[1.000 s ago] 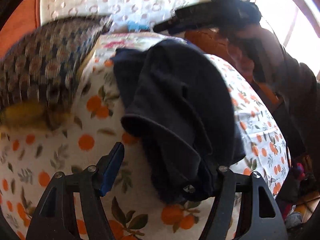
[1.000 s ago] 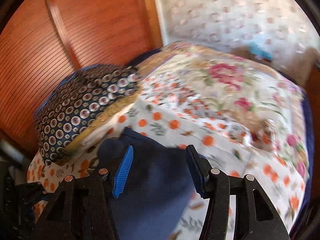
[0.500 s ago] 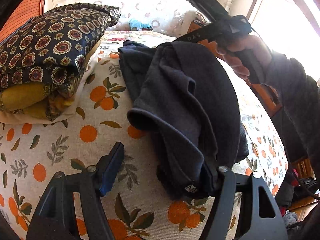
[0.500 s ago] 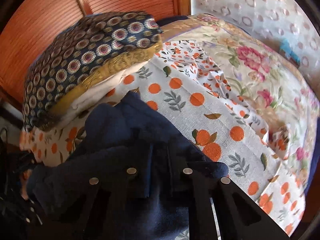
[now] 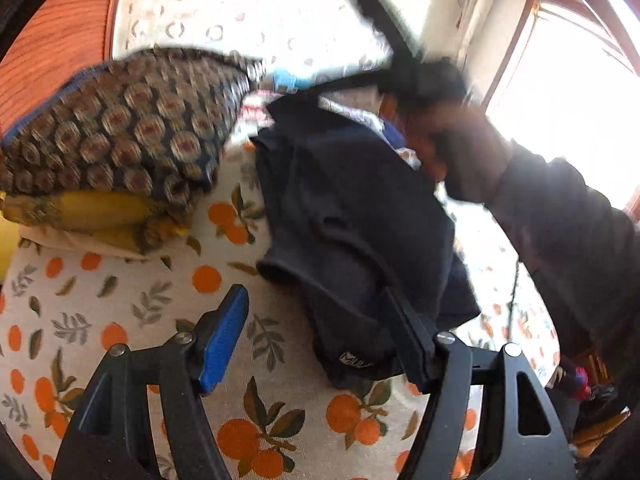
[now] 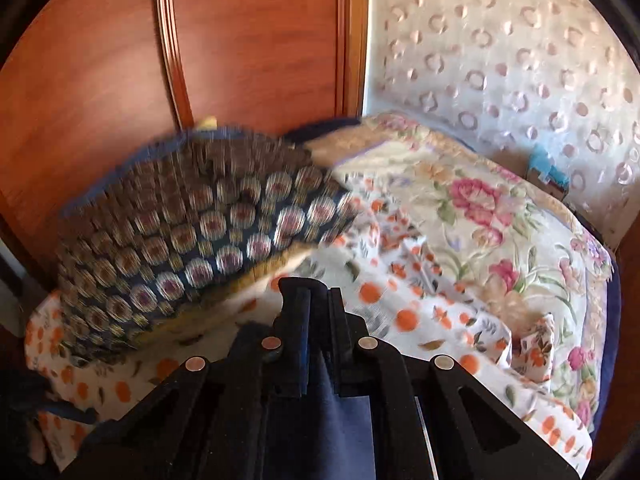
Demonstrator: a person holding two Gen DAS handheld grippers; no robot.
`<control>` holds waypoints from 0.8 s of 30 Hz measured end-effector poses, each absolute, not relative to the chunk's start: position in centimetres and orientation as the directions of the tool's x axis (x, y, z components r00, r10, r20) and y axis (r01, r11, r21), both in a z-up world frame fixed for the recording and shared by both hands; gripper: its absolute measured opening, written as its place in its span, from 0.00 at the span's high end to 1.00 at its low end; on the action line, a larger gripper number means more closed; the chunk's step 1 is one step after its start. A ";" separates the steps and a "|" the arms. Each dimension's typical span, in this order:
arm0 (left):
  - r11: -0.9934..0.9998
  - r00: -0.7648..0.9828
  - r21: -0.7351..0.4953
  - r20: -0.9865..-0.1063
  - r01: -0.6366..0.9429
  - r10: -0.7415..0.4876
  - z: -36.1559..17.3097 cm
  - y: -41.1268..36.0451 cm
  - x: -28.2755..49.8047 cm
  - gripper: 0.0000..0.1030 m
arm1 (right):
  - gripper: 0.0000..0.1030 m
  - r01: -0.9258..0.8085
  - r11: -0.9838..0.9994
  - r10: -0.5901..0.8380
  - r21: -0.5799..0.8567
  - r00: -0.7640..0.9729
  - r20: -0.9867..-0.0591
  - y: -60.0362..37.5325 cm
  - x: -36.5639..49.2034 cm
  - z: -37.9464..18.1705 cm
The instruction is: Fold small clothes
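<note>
Fold in progress: right gripper [image 6: 316, 336] clamps the navy garment [image 5: 352, 216] far edge; open left gripper [image 5: 316, 332] must next pinch the near hem.

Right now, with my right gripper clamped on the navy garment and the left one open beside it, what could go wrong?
1. The right gripper holds only a thin edge of the navy garment; a hard pull may slip it free.
2. The garment lies bunched in loose layers, so lifting could undo the fold.
3. The left gripper is open, one finger against the hem; closing may catch the orange-print sheet.
4. The patterned cushion sits close and could be knocked.
</note>
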State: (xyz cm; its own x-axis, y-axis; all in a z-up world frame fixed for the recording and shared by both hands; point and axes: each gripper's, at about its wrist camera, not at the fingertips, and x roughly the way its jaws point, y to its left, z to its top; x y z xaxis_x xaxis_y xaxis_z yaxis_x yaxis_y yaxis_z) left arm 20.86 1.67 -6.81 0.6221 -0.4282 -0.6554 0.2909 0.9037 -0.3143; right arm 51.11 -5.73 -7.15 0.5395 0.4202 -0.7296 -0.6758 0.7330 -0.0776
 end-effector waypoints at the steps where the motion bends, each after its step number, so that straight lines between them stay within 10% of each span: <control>1: 0.900 0.624 -0.318 -0.649 0.297 -0.435 -6.4 1.6 20.8 0.32 | 0.92 -0.675 0.735 0.420 -0.068 0.531 -0.736 -5.8 51.4 -7.6; 4: 0.888 0.610 -0.329 -0.646 0.321 -0.459 -5.8 0.7 21.4 0.32 | 0.88 -0.649 0.761 0.450 0.000 0.527 -0.721 -7.5 51.6 -7.0; 9: 0.861 0.585 -0.330 -0.634 0.388 -0.507 -5.6 -2.2 21.8 0.32 | 0.53 -0.579 0.816 0.434 0.003 0.609 -0.664 -12.4 50.3 -4.5; 16: 0.853 0.576 -0.283 -0.639 0.439 -0.509 -4.9 -4.8 21.5 0.62 | 0.52 -0.527 0.850 0.400 0.002 0.643 -0.653 -16.4 46.6 -4.4; 24: 0.875 0.534 -0.213 -0.722 0.434 -0.440 -7.6 -5.8 22.7 0.64 | 0.52 -0.508 0.859 0.411 0.065 0.607 -0.680 -18.9 42.9 -3.7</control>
